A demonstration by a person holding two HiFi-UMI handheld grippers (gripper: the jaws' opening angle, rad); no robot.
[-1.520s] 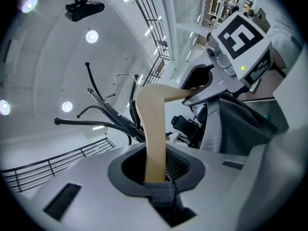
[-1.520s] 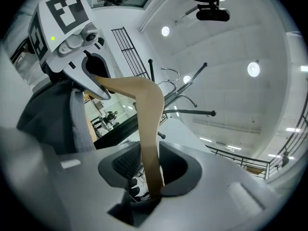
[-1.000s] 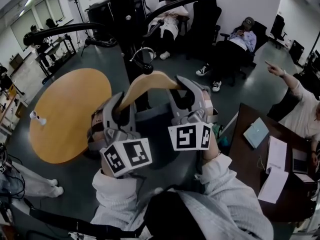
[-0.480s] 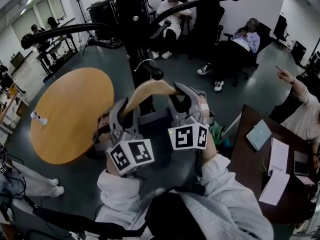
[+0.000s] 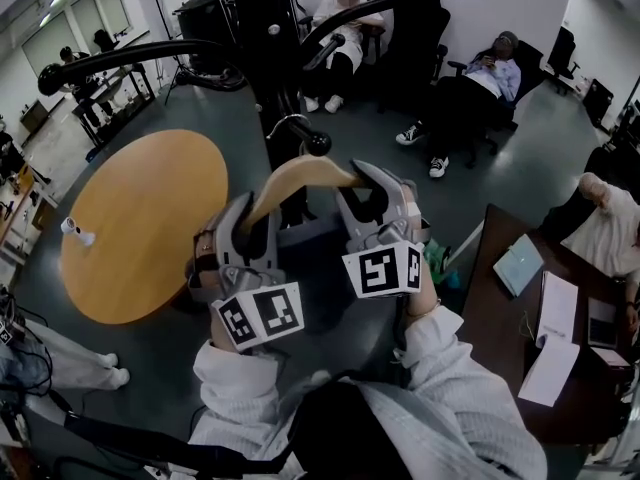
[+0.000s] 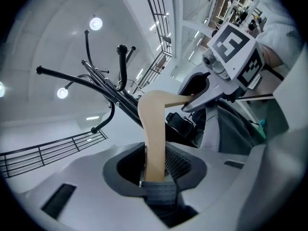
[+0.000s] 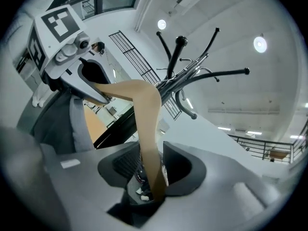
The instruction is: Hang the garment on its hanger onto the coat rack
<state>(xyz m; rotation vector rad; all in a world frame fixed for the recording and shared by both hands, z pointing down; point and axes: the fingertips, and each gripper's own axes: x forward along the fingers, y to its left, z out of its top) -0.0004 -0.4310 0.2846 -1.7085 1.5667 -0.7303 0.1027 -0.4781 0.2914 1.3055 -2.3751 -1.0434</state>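
Note:
A pale wooden hanger [image 5: 300,176] carries a grey garment [image 5: 305,236] in front of the black coat rack [image 5: 258,48]. Its metal hook [image 5: 288,125] lies over a rack arm just behind the ball knob [image 5: 318,146]. My left gripper [image 5: 250,220] has the hanger's left end between its jaws; they have just been opening and a dark gap shows beside the wood [image 6: 153,143]. My right gripper [image 5: 366,184] is shut on the hanger's right end [image 7: 149,148]. In the gripper views the rack's arms [image 6: 103,93] [image 7: 192,73] rise behind the hanger.
A round wooden table [image 5: 140,228] stands at the left beside the rack. A dark desk [image 5: 500,308] with a laptop and papers is at the right. Seated people [image 5: 470,78] are along the back wall, and another person [image 5: 610,233] is at the right edge.
Both grippers have sunk a little with the hanger, and the hook now rests lower, against the rack arm by the knob. The person at the right has lowered an outstretched arm.

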